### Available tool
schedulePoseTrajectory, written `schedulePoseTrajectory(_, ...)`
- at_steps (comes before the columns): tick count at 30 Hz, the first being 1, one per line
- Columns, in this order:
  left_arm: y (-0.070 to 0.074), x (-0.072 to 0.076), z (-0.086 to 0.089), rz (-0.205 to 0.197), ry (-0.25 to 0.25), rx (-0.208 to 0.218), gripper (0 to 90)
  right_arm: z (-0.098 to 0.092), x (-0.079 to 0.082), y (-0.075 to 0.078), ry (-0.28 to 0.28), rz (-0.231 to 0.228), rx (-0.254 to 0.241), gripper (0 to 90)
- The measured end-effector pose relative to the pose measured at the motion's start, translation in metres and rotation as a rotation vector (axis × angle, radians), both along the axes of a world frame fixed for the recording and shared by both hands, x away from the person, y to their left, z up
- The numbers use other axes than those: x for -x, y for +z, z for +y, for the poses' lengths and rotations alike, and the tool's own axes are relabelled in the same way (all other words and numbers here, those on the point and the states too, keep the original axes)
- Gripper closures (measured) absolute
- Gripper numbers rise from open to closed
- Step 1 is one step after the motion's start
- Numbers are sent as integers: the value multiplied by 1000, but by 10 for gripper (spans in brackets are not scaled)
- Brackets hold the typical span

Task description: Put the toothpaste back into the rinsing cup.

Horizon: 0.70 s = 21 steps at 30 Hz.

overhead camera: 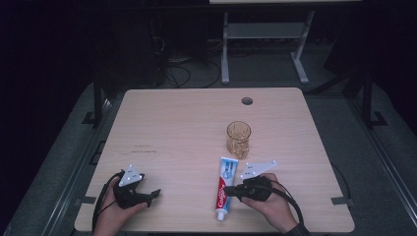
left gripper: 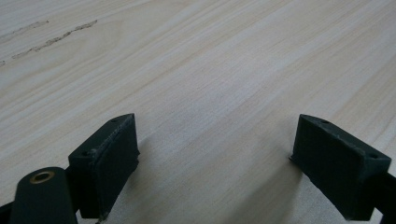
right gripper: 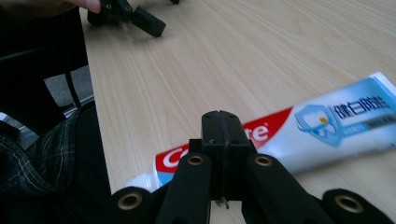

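The right claw (overhead camera: 230, 189) is pressed fully together: in the right gripper view its two black pads (right gripper: 226, 135) meet flat against each other with nothing pinched between them. The tips point across the toothpaste tube (right gripper: 299, 130) and sit just above its red section near the cap end; whether they touch the tube cannot be told. The person's right hand (overhead camera: 273, 204) grips the claw body from the near edge of the counter (overhead camera: 187, 123), with a cable trailing behind.

The left claw (overhead camera: 153, 193) is spread wide. In the left gripper view its two blocky, matte black pads (left gripper: 109, 158) stand well apart over bare counter surface, holding nothing. The left hand (overhead camera: 115, 209) holds it near the front left corner.

The toothpaste tube lies flat on the counter, right of centre near the front edge, with its white cap toward the person and its flat crimped end toward the glass cup (overhead camera: 238, 139). The tube is smooth, glossy plastic, red at the cap end and pale blue with white print toward the crimp.

The glass cup stands upright just beyond the tube's far end. It is amber, transparent, cylindrical, with a faceted pattern.

The counter is pale wood-grain laminate, rectangular with rounded corners, and has a round cable hole (overhead camera: 247, 101) near the far edge.
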State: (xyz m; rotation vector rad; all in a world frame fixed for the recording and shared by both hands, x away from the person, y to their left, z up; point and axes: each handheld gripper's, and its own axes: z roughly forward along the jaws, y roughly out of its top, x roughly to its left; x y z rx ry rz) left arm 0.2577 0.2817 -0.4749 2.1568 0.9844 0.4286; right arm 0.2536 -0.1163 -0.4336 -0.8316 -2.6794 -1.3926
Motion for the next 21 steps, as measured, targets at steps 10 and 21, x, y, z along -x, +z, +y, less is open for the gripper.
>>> schedulePoseTrajectory(10, 0, 0, 0, 0, -1, -1, 134, 26, -4, -2, 52, 4, 13, 900)
schedulePoseTrajectory(21, 0, 0, 0, 0, -2, -1, 134, 45, -7, -10, 83, 20, 46, 900)
